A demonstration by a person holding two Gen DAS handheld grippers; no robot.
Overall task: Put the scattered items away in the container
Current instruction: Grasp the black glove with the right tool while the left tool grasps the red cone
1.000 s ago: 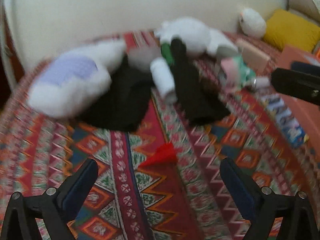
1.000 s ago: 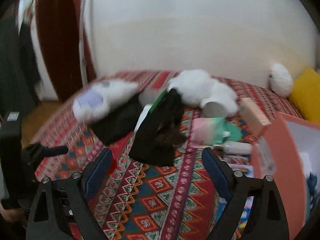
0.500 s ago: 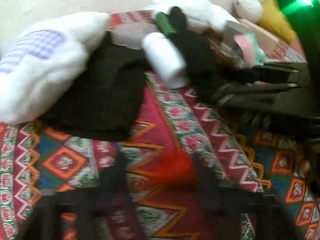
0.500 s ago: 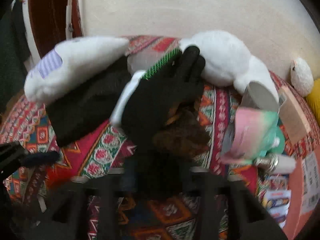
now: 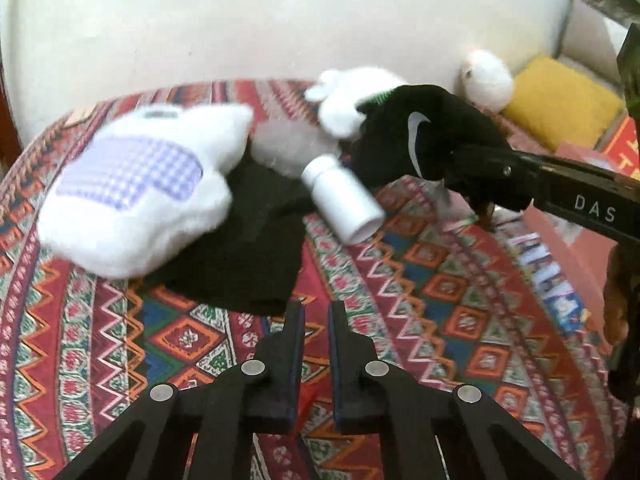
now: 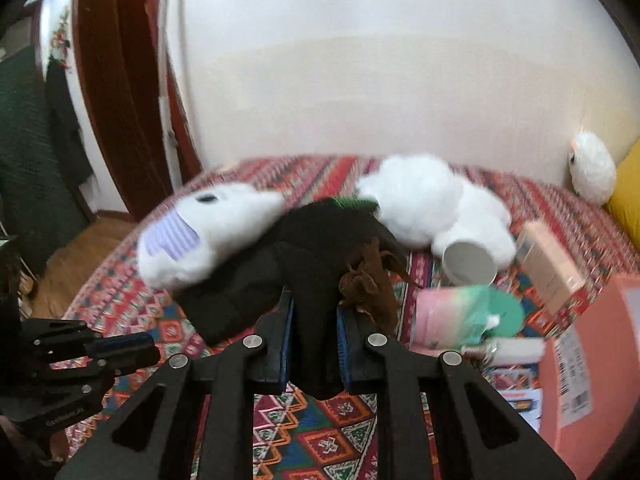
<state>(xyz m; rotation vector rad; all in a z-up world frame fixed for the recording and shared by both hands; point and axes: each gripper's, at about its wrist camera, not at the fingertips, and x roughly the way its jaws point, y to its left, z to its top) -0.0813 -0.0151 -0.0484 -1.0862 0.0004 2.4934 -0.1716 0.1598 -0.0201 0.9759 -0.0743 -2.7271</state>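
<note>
My right gripper (image 6: 316, 300) is shut on a black sock (image 6: 320, 248) with a green cuff and a white swoosh, held up off the bed. A brown scrap (image 6: 368, 284) hangs against it. In the left wrist view the right gripper (image 5: 460, 168) holds the black sock (image 5: 400, 140) above the patterned bedspread (image 5: 440, 300). My left gripper (image 5: 316, 308) is nearly closed, low over the spread, with a small red piece (image 5: 308, 396) between its fingers. The salmon box (image 6: 592, 360) stands at the right.
On the bed lie a white plush with a purple check patch (image 5: 136, 184), a black cloth (image 5: 248, 248), a white bottle (image 5: 344, 204), a second white plush (image 6: 432, 204), a white cup (image 6: 468, 264), a pink-green item (image 6: 460, 312) and a beige box (image 6: 548, 256). A yellow cushion (image 5: 560, 104) is far right.
Both grippers went from wide open to closed. The right one took the black sock and lifted it; the left one closed around the small red piece on the spread.
</note>
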